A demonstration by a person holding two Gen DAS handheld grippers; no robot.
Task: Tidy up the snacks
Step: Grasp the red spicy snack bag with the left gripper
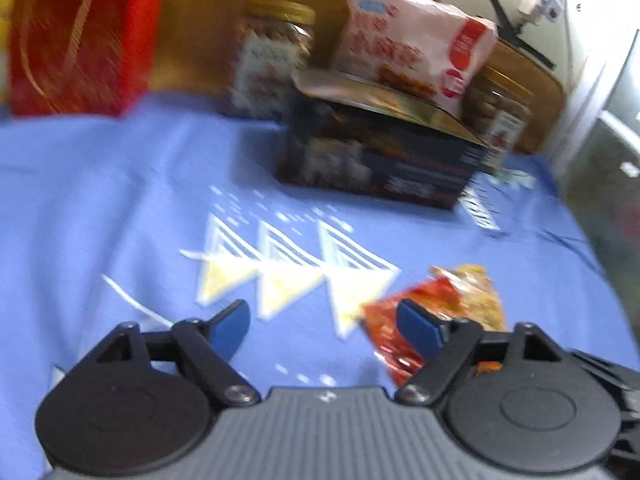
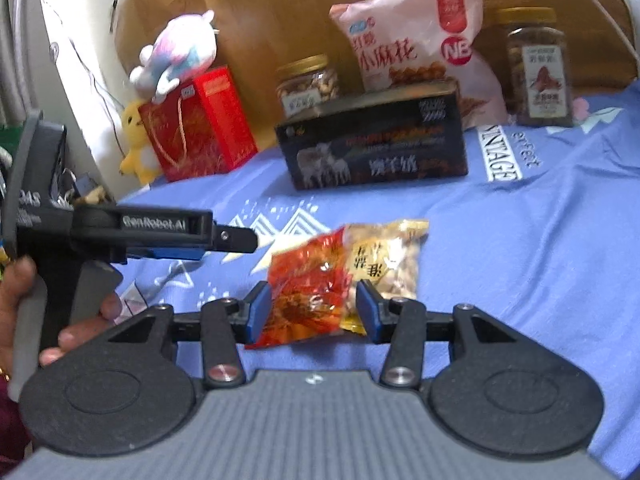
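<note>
A red-and-yellow snack packet is seen lying flat on a blue printed cloth, its near end set between the blue pads of the right tool. The jaws are held apart on either side of the packet's lower edge; whether the pads touch the wrapper cannot be told. The packet's long axis is angled from the near left to the far right, with the red end nearest the tool and the pale, nut-filled end pointing away.

In the left wrist view, the same packet is found just beside the right-hand pad of the left tool, whose jaws are spread wide over bare cloth with nothing between them. The left tool is also shown from the side in the right wrist view, gripped in a hand.

Farther back, a dark box is set on the cloth, with a pink snack bag leaning behind it. A gold-lidded jar filled with nuts is placed to its left, and a taller jar of brown snacks to its right. A red gift box is topped by a plush toy, with a yellow toy beside it.
</note>
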